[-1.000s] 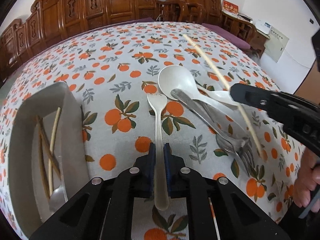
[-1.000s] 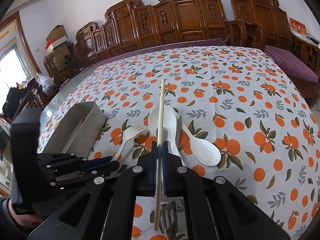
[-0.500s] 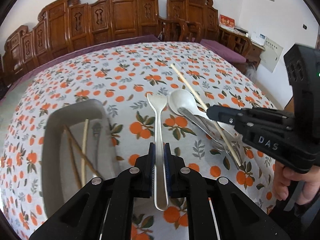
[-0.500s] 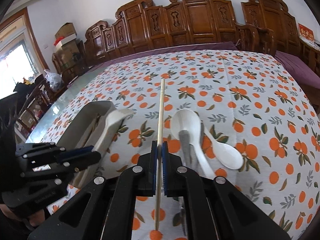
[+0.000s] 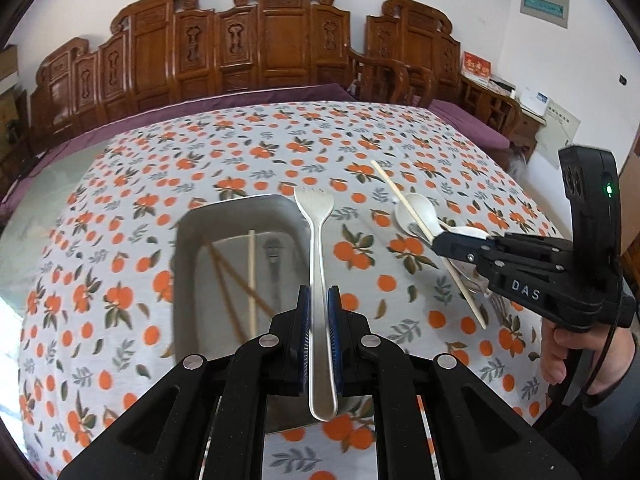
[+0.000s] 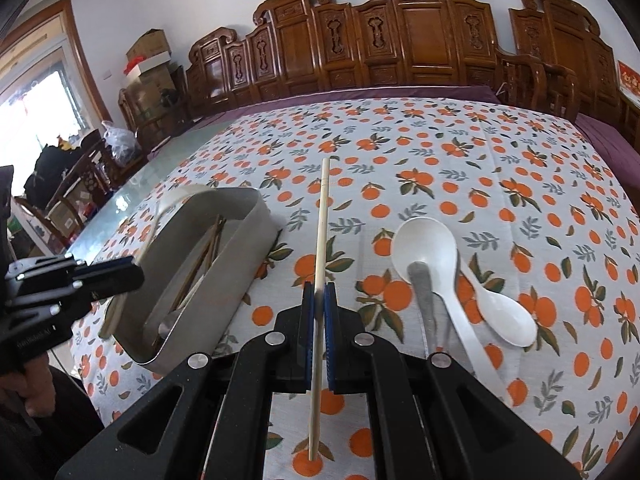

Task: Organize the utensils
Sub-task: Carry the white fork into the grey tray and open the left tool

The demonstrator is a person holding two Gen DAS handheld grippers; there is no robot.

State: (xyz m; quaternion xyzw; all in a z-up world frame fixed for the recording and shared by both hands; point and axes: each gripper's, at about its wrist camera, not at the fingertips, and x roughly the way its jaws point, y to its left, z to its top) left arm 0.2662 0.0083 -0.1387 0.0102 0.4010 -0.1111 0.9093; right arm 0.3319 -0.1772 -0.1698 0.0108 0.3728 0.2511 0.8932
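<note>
My left gripper (image 5: 318, 304) is shut on a white plastic fork (image 5: 317, 240) and holds it above the right side of the grey metal tray (image 5: 182, 280). The tray holds several chopsticks (image 5: 251, 272) and a metal utensil. My right gripper (image 6: 319, 294) is shut on a pale wooden chopstick (image 6: 322, 216), held above the cloth just right of the tray (image 6: 236, 264). In the left wrist view the right gripper (image 5: 440, 240) and its chopstick (image 5: 404, 200) are to the right of the tray. In the right wrist view the left gripper (image 6: 134, 276) hovers over the tray with the fork (image 6: 176, 196).
Two white spoons (image 6: 428, 248) (image 6: 504, 312) and a metal utensil handle (image 6: 424, 292) lie on the orange-patterned tablecloth (image 6: 480, 184) right of the tray. Carved wooden chairs (image 5: 280, 48) line the far table edge. A person's hand (image 5: 560, 356) holds the right gripper.
My left gripper lifted the fork off the cloth and carried it left to above the tray. My right gripper moved left toward the tray with the chopstick still held.
</note>
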